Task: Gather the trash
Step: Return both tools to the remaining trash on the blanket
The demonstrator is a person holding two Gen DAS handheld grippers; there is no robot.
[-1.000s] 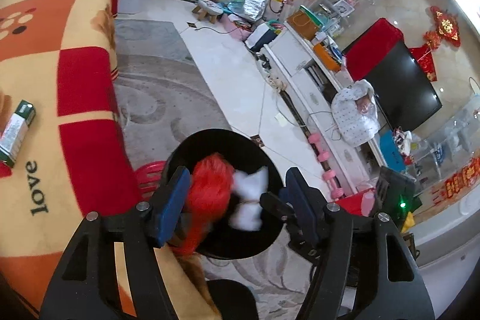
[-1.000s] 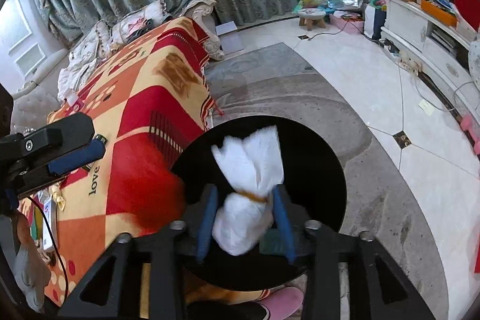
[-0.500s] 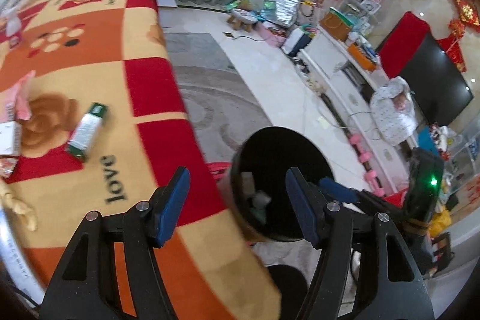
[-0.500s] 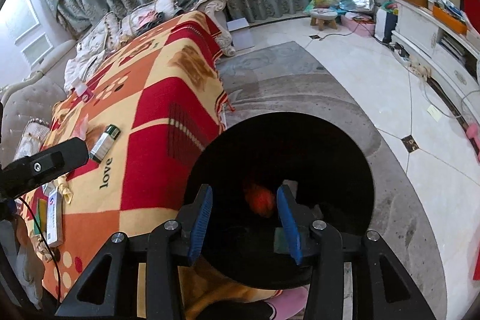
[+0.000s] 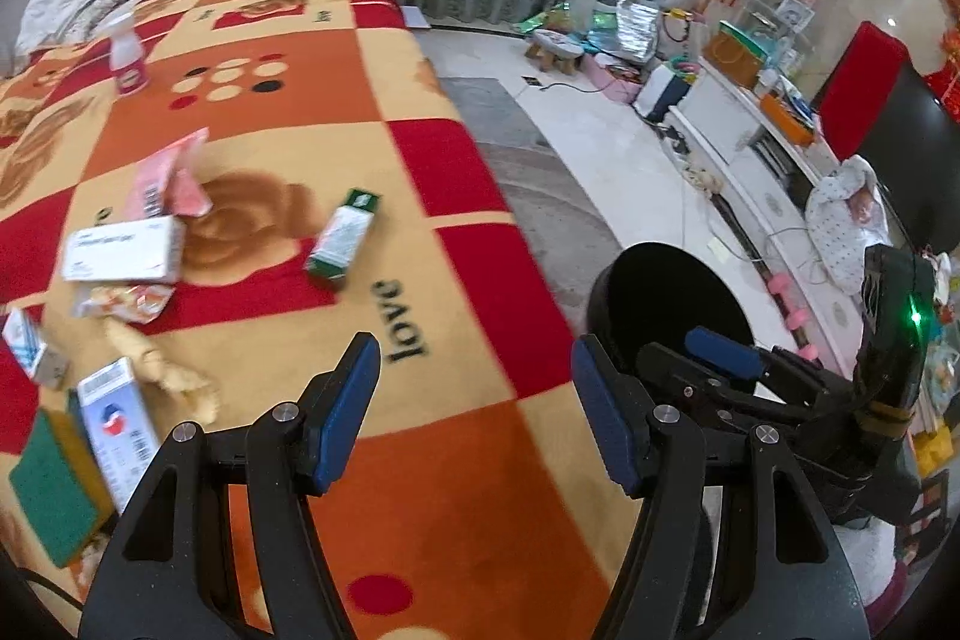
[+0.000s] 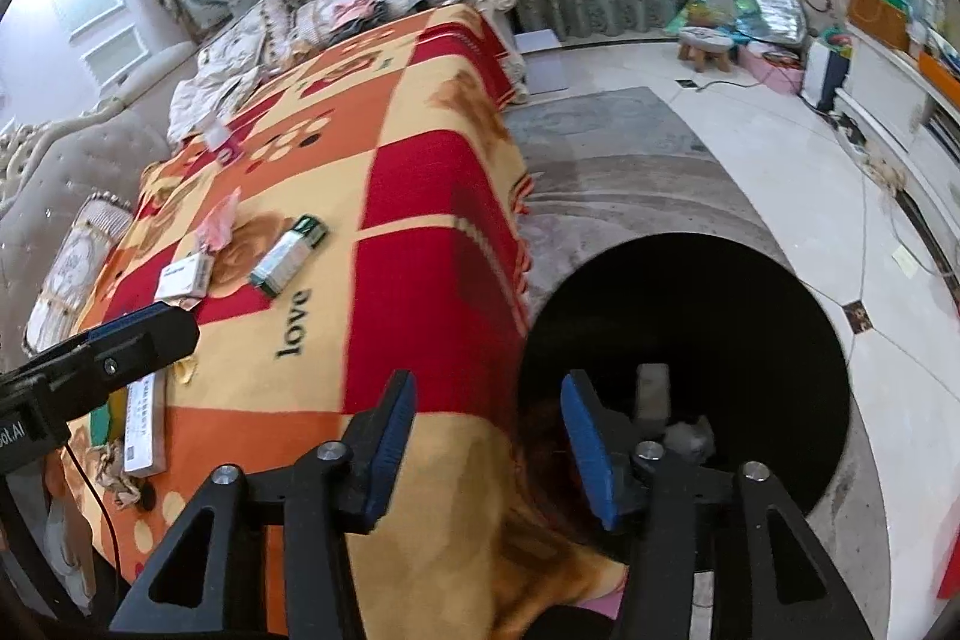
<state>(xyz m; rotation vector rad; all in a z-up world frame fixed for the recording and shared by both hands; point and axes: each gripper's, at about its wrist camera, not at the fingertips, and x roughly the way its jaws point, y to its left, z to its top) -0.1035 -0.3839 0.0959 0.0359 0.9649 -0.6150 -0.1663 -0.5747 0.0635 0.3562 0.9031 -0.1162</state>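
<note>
A black bin (image 5: pixel 666 292) (image 6: pixel 720 292) stands on the floor at the edge of the blanket-covered table (image 5: pixel 480 460) (image 6: pixel 420 220). Dropped pieces lie in its bottom (image 6: pixel 654 394). My left gripper (image 5: pixel 474 400) (image 6: pixel 138 334) is open over the blanket, empty. My right gripper (image 6: pixel 489 436) (image 5: pixel 720 358) straddles the blanket edge and bin rim, its jaws opening with nothing between them. On the blanket lie a green-and-white box (image 5: pixel 345 235) (image 6: pixel 288 253), a white box (image 5: pixel 123 250) (image 6: pixel 183 277), a pink wrapper (image 5: pixel 171 178) and a small bottle (image 5: pixel 127 58).
At the blanket's left end lie a green sponge (image 5: pixel 51 484), a printed carton (image 5: pixel 114 424) (image 6: pixel 144 424) and crumpled scraps (image 5: pixel 120 301). Cushions (image 6: pixel 336 10) sit at the far end. A grey rug (image 6: pixel 600 160), a stool (image 6: pixel 705 46) and a TV cabinet (image 5: pixel 750 148) lie to the right.
The white wad left my right gripper and the red piece left the left one; both went into the bin. Both grippers swung left toward the blanket. The right jaws widened.
</note>
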